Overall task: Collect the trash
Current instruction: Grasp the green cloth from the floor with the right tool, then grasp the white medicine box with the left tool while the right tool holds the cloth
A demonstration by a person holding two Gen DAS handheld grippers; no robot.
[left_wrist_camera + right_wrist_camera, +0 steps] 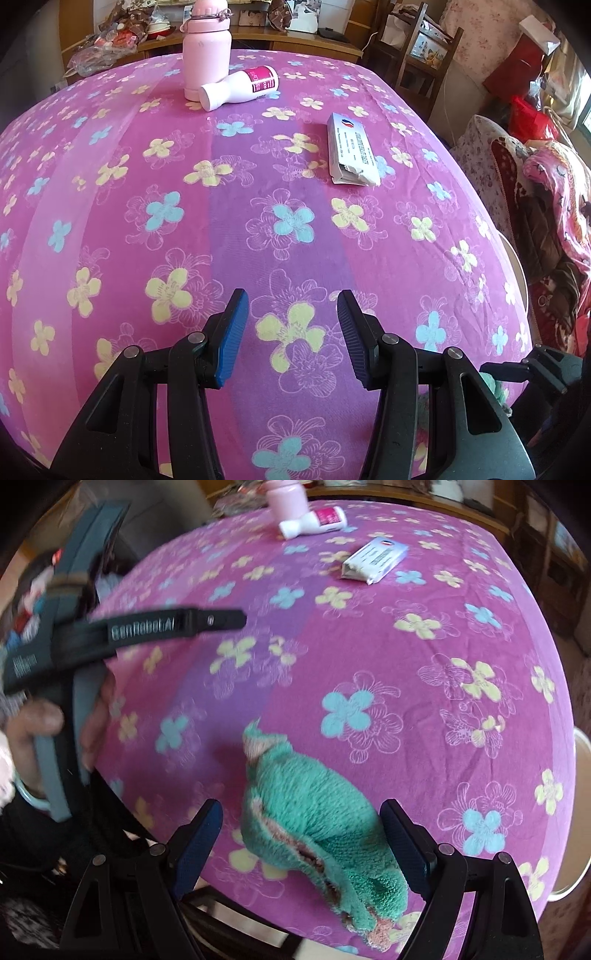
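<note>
The box (354,149), a torn white carton with grey print, lies flat on the tablecloth (221,236) at about one o'clock from the left gripper (292,325), well apart from it, its ragged open end toward the camera. At eleven o'clock from the box the bottle (242,87), white with a magenta label, lies on its side, its capped neck just beside, perhaps touching, the base of the upright pink flask (207,51). In the right wrist view the same box (375,559) sits at one o'clock, far up the cloth, with the bottle (314,522) at twelve o'clock beyond it. Nearer, a teal towel (314,823) lies crumpled on the tablecloth (424,701) between the fingers of the right gripper (301,838); the jaws stand wide and released, the right pad just beside the towel's edge, the left pad clear of it, though blur makes contact hard to judge. The left gripper hangs over bare cloth with its blue pads partly apart and nothing between them, grasping nothing. At nine to ten o'clock in the right wrist view the left gripper's body (147,626) shows from the side, blurred, with a hand (40,723) around its grey handle. A wooden chair (417,48) stands past the table's far corner at one o'clock.
</note>
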